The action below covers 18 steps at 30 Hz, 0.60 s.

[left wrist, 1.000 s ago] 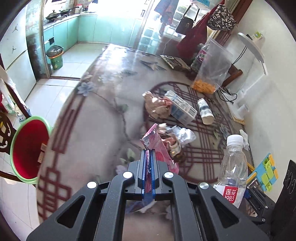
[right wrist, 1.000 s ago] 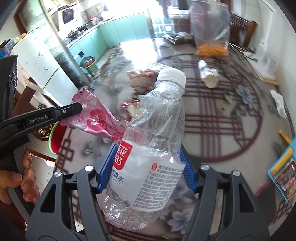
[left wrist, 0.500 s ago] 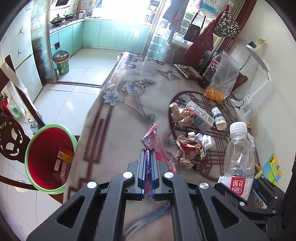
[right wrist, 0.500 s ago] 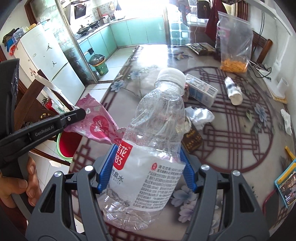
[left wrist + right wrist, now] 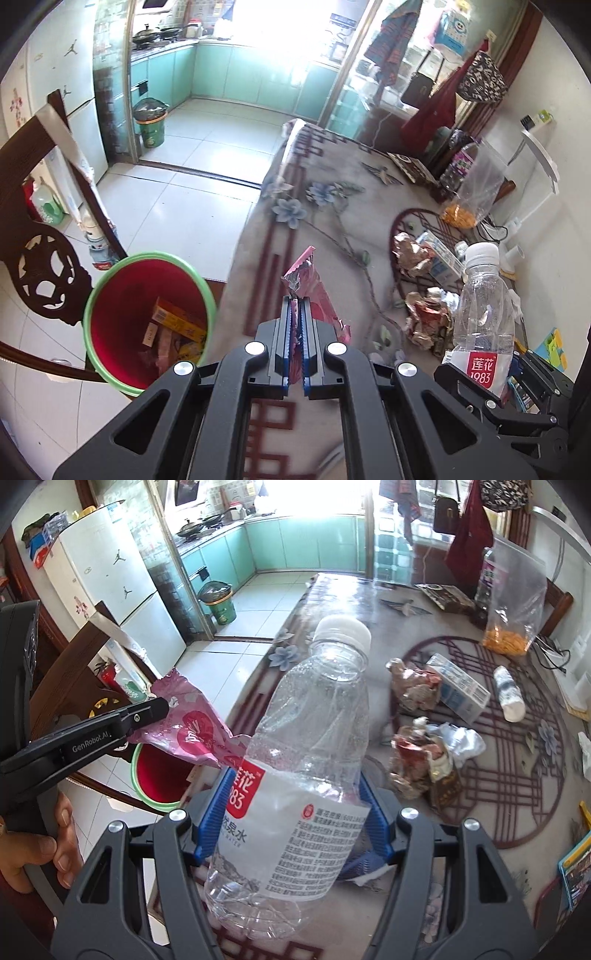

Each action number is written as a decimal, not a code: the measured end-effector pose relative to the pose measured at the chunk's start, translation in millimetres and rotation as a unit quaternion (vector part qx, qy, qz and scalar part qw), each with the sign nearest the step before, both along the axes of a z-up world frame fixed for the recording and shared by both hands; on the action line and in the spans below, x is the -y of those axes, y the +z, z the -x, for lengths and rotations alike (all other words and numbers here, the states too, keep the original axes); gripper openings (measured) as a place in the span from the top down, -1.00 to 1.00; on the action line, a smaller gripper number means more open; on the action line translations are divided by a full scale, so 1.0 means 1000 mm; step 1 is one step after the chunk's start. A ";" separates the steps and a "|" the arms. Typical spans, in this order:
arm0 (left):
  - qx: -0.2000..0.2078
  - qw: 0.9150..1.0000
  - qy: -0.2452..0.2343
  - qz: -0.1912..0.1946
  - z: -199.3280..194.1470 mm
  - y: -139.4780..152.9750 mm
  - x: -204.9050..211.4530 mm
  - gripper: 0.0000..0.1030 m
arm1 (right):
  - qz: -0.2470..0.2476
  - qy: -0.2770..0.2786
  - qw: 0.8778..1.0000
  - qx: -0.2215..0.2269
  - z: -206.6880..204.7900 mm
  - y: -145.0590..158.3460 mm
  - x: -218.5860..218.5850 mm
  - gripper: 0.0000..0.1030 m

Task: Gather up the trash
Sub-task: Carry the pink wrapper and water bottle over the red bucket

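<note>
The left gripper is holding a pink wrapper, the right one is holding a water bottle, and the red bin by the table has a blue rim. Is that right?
Not quite: the rim of the red bin is green, not blue, as the left wrist view shows. The rest holds: the left gripper is shut on the pink wrapper, and the right gripper holds the water bottle.

- Pink wrapper (image 5: 314,295), pinched in the left gripper (image 5: 295,325), looked like glossy, crinkled foil-plastic.
- Bottle (image 5: 310,760) in the right gripper (image 5: 295,812) was clear, dented plastic with a smooth paper-like label.
- Bin (image 5: 110,295) left of the tongs showed shiny plastic.
- Tablecloth (image 5: 332,206) ahead gleamed, smooth.
- Chair (image 5: 44,273) was dark polished wood.
</note>
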State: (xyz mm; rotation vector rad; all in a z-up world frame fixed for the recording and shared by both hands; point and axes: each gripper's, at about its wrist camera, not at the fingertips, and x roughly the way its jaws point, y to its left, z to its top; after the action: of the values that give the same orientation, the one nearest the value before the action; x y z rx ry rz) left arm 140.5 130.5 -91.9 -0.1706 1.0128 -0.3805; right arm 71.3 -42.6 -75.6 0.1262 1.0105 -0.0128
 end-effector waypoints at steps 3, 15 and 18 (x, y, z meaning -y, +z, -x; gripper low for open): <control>0.002 1.000 0.017 -0.002 -0.006 -0.001 -0.022 0.97 | 0.001 0.016 1.000 0.000 -0.010 -0.001 -0.018 -0.22; -0.005 0.998 0.069 -0.011 -0.021 -0.014 -0.088 0.97 | 0.008 0.060 0.998 0.001 -0.034 0.000 -0.073 -0.22; -0.006 0.997 0.078 -0.015 -0.024 -0.017 -0.101 0.97 | 0.010 0.067 0.998 0.001 -0.038 0.000 -0.080 -0.22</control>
State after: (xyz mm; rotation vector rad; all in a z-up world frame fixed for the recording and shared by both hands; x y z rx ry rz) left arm 164.3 231.0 -108.8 -0.2230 1.0099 -0.2223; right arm 109.5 37.3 -76.0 0.0401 1.0157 0.0987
